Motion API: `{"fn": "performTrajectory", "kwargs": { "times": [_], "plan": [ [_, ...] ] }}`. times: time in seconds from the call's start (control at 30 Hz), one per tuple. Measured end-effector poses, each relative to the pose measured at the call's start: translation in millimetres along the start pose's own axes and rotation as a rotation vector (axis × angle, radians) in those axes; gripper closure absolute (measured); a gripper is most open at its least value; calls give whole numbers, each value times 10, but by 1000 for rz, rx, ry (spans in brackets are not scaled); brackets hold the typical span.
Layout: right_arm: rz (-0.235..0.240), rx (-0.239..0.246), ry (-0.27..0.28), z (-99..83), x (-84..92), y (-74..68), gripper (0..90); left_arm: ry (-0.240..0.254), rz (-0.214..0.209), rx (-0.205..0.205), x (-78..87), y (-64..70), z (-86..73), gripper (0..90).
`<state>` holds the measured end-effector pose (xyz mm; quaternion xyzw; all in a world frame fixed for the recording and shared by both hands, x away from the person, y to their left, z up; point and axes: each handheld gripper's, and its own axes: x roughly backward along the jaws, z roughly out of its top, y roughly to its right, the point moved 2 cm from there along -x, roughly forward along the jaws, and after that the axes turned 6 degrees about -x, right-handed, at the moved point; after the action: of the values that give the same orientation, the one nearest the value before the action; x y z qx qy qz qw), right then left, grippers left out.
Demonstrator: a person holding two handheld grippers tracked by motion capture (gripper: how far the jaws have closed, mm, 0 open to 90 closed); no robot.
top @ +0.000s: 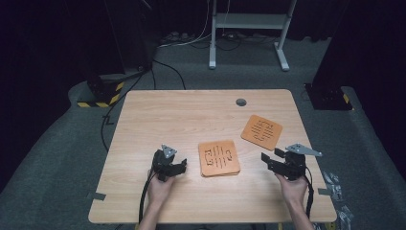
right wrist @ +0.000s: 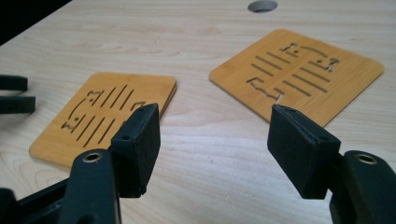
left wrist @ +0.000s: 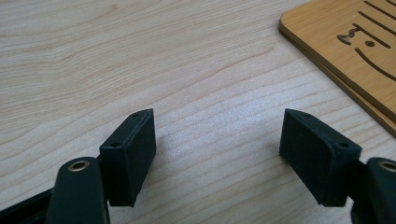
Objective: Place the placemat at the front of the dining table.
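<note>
Both my hands resting low on surface point(top: 143, 115). Left fingers point(left wrist: 217, 154) gaping wide, gripping nothing. Right fingers point(right wrist: 212, 149) likewise, aiming between stacked coasters point(right wrist: 100, 116) at ten o'clock and lone coaster point(right wrist: 299, 72) at one o'clock, readying pick.

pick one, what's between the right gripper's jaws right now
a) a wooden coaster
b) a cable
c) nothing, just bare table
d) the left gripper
c: in the right gripper view the right gripper stands open over bare table, with both coasters lying beyond its jaws.
</note>
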<state>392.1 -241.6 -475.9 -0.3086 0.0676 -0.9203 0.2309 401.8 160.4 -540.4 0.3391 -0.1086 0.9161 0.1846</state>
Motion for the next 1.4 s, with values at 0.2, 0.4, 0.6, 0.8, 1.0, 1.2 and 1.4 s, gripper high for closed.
{"fn": "performTrajectory", "kwargs": {
  "times": [0.2,0.4,0.6,0.8,1.0,1.2,1.4],
  "plan": [
    [9,5,-19,-116,-29,-41,344,1,0,1,0,0,0,269],
    [11,-4,-37,-231,-70,-53,345,-1,0,2,1,1,-1,269],
    [1,14,-54,-320,-107,-82,345,-1,0,1,1,1,-1,269],
    [-13,29,-64,-397,-154,-113,345,-1,0,0,1,0,0,269],
    [-33,57,-86,-477,-218,-137,345,0,0,0,0,0,0,269],
    [-63,81,-125,-552,-302,-169,342,1,0,2,-1,2,0,269],
    [-107,115,-160,-575,-371,-214,306,0,0,1,1,1,-1,269]
  ]
}}
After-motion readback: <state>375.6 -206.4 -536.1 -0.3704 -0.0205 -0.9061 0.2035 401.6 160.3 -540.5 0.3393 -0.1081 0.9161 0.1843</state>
